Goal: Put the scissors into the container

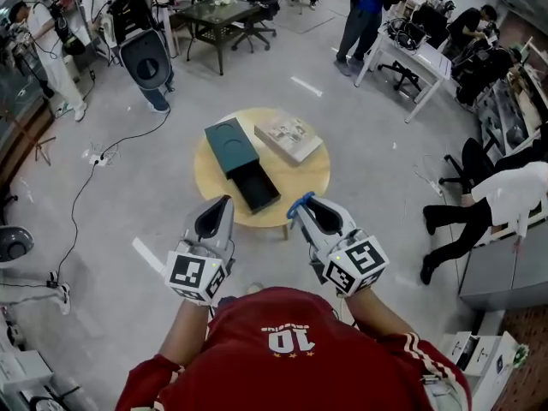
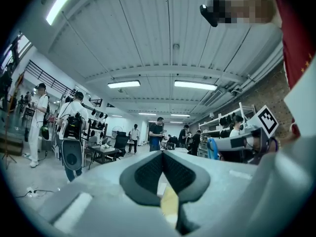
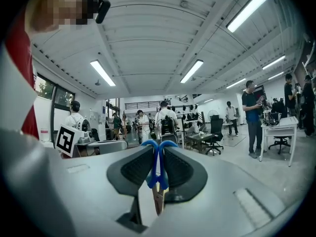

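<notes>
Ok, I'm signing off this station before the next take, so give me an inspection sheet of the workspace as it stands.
Surface: round wooden table on a grey floor.
Job's things: blue-handled scissors held in the right gripper; dark green container on the table, its drawer pulled open.
Clutter: a flat pale box beside the container.
Grippers: left gripper jaws together, nothing between them; right gripper jaws closed on the scissors.
Cables: a cable and a power strip on the floor left of the table.
Surroundings: people standing and seated, with desks and office chairs around the room.
</notes>
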`<action>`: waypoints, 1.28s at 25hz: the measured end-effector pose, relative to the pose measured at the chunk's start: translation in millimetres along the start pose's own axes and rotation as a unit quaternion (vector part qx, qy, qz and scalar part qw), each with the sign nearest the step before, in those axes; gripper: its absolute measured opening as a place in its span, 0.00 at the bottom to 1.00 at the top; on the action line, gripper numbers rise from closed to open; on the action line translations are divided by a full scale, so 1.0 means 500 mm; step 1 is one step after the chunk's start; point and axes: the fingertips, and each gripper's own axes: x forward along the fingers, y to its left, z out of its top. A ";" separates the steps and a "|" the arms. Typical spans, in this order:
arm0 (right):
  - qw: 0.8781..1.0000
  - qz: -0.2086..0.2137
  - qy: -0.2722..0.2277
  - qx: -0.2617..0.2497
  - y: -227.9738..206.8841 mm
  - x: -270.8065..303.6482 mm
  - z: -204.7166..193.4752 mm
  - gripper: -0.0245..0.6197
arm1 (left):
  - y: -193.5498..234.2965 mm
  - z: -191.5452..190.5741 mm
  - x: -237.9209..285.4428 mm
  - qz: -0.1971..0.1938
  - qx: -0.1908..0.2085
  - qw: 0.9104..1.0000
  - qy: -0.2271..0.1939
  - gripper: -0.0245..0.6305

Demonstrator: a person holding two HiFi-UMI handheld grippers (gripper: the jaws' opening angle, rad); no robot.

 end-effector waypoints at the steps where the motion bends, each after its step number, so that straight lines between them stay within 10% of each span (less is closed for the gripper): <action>1: 1.000 -0.001 0.001 -0.001 0.000 0.008 0.000 0.15 | 0.007 0.000 0.002 -0.001 0.000 1.000 -0.001 0.04; 32: 0.995 0.013 0.101 0.018 -0.075 0.167 -0.085 0.15 | 0.115 -0.050 0.033 0.039 -0.018 0.999 0.028 0.04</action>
